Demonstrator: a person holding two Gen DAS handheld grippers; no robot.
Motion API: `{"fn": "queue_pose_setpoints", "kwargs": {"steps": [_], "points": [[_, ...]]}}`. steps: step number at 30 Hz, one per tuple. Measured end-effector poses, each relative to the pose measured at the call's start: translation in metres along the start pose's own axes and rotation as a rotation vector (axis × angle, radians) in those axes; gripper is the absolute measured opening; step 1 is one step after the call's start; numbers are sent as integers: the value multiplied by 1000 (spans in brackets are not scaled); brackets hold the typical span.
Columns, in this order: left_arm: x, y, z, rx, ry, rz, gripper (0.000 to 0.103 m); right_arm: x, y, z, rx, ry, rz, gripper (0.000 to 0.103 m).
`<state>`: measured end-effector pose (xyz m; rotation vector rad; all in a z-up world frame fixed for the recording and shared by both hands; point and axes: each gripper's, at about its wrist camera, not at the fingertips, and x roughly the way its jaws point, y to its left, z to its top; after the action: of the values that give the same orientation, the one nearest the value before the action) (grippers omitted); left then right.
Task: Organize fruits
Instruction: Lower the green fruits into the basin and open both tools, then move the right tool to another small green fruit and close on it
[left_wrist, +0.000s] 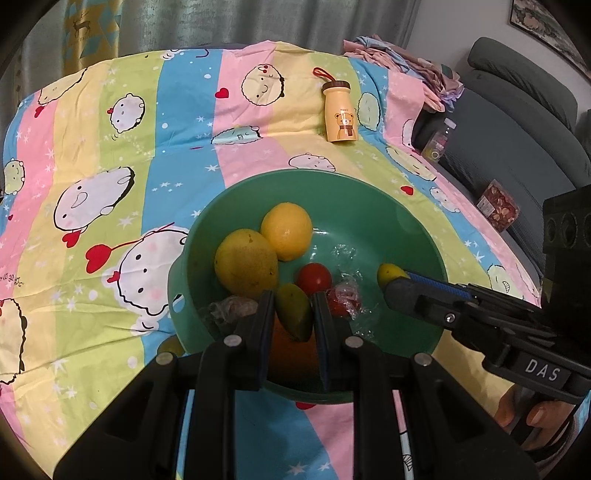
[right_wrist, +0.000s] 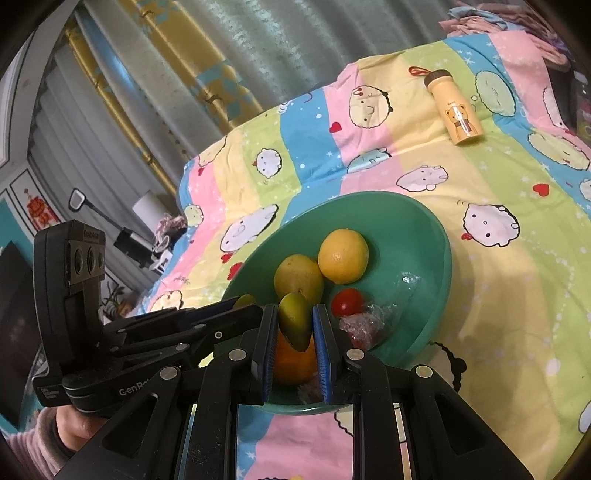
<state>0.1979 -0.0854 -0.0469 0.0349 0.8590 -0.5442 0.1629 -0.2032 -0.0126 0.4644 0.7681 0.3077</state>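
Round green plastic bowl (left_wrist: 369, 206): smooth, glossy. Striped cartoon-print cotton cloth (left_wrist: 110, 155): matt, creased. Crumpled clear plastic wrap (left_wrist: 347, 295) at bowl's 6 o'clock: shiny. Yellow round citrus fruit (left_wrist: 286, 230): faintly dimpled, slight sheen. Black gripper fingers (left_wrist: 264, 321): matt plastic.

Fruit crowds the near half of the green bowl (left_wrist: 388, 221); its far side lies bare, and open bedspread (left_wrist: 177, 129) stretches beyond, only the bear bottle (left_wrist: 340, 112) standing there.
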Motion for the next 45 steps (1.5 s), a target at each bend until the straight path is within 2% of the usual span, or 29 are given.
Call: {"fn": "queue_pose_setpoints", "kwargs": {"steps": [11, 16, 18, 22, 28, 31, 35, 45], "points": [[-3, -2, 0, 7, -9, 24, 20, 0, 1, -1, 3, 4, -16, 22], [-8, -2, -1, 4, -22, 32, 32, -4, 1, -1, 9, -4, -23, 22], [-11, -2, -1, 1, -29, 36, 45, -6, 1, 0, 13, -5, -25, 22], [-18, -1, -1, -4, -48, 52, 61, -12, 2, 0, 17, -15, -28, 24], [-37, 1, -4, -22, -82, 61, 80, -29, 12, -2, 6, -46, -33, 50], [-48, 2, -6, -35, -98, 65, 85, -38, 20, -4, -6, -55, -21, 54], [-65, 2, -13, -49, -123, 70, 100, -50, 32, -10, -34, -65, -12, 58], [-101, 6, -35, -76, -157, 87, 102, -65, 63, -30, -80, -29, 6, 59]]}}
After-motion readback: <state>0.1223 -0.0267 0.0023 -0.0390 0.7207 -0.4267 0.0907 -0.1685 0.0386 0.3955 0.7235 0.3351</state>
